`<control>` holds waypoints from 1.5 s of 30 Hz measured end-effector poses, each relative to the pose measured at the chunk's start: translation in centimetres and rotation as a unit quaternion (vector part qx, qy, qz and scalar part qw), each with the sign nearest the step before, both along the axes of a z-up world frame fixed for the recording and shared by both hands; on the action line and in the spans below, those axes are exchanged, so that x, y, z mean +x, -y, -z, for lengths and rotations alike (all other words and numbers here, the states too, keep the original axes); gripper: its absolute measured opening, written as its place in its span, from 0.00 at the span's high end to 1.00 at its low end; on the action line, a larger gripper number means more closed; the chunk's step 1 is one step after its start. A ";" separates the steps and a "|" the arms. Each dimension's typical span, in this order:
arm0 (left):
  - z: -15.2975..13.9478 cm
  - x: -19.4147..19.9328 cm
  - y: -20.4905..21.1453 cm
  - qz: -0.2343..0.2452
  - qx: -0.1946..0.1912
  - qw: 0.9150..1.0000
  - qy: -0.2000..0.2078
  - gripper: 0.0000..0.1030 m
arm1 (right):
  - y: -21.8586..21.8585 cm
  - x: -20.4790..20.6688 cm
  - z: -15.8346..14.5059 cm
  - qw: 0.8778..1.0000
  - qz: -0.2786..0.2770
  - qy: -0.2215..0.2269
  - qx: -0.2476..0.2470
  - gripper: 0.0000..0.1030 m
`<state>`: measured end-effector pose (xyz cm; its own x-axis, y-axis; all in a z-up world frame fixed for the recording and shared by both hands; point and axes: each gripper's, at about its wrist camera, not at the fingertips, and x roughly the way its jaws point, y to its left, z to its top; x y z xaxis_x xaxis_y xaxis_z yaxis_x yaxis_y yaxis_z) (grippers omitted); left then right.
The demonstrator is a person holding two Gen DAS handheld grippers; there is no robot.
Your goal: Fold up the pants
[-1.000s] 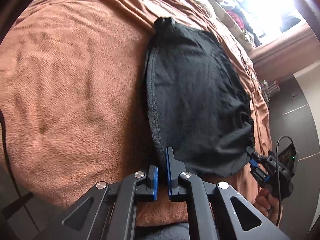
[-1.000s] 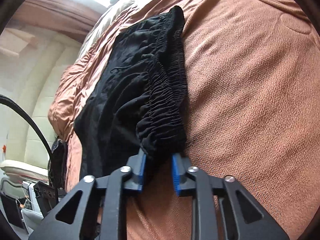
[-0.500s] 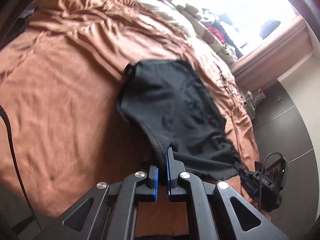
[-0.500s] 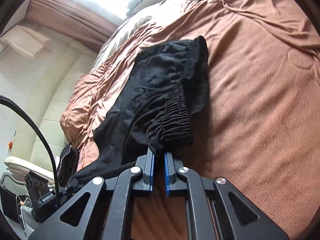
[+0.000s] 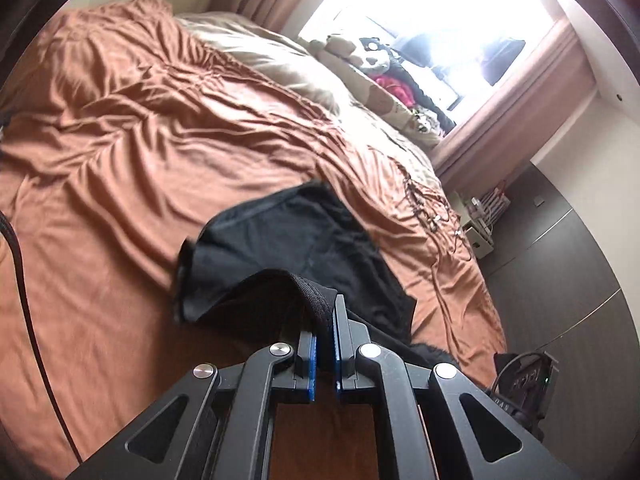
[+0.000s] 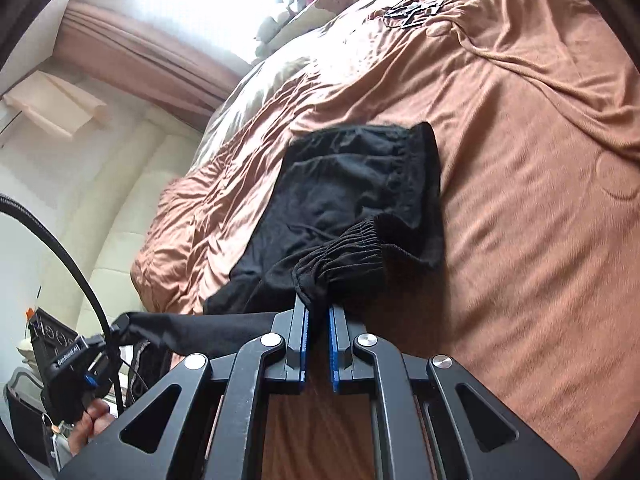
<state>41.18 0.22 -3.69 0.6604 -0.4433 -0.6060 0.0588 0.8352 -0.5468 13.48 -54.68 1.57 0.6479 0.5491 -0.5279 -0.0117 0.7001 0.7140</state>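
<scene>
The black pants [image 5: 304,240] lie on the orange-brown bed cover [image 5: 120,152], with the near end lifted off it. My left gripper [image 5: 325,320] is shut on a hem edge of the pants. In the right wrist view the pants [image 6: 344,192] show their gathered elastic waistband [image 6: 344,252], and my right gripper [image 6: 317,316] is shut on that waistband's near corner. Both held ends hang above the cover while the far part rests flat. The left gripper [image 6: 86,360] shows at the lower left of the right wrist view, holding a stretched strip of cloth.
A beige pillow [image 5: 280,60] and stuffed toys [image 5: 360,52] lie at the bed's far side under a bright window. Dark cords [image 5: 424,204] lie on the cover near the right edge. A white box [image 5: 480,236] stands on the dark floor. A black cable [image 5: 16,248] hangs at left.
Both grippers have risen and pulled back, lifting the near ends of the pants off the bed. The right gripper, open a second ago, has shut on the waistband.
</scene>
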 end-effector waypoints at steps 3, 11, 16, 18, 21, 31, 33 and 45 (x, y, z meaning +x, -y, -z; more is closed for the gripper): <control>-1.0 2.4 0.5 0.004 0.001 1.000 0.007 0.94 | 0.2 0.9 -0.2 1.000 0.002 0.002 0.010 0.95; -2.0 8.8 2.4 0.023 0.020 0.999 0.011 0.94 | 0.1 4.3 -0.2 1.000 0.002 0.001 0.007 0.94; -1.3 12.7 3.7 0.045 0.024 0.999 0.006 0.94 | 0.3 6.8 0.3 1.000 0.010 -0.003 0.013 0.93; -0.9 14.5 4.2 0.049 0.035 0.998 0.006 0.94 | 0.3 7.9 0.6 1.000 0.014 -0.003 0.012 0.93; 0.1 16.6 4.6 0.053 0.038 0.998 -0.004 0.94 | 0.0 9.3 1.3 1.000 0.016 -0.006 0.014 0.92; 3.5 23.7 7.3 0.074 0.068 0.995 -0.023 0.94 | -0.5 13.5 2.7 1.000 0.015 -0.014 0.000 0.81; 4.0 25.0 7.9 0.069 0.084 0.994 -0.023 0.91 | -0.1 13.8 2.6 1.000 0.018 -0.009 0.008 0.57; 8.0 27.4 7.0 0.093 0.215 0.971 -0.044 0.61 | 0.5 14.3 1.5 0.991 -0.008 0.015 -0.134 0.40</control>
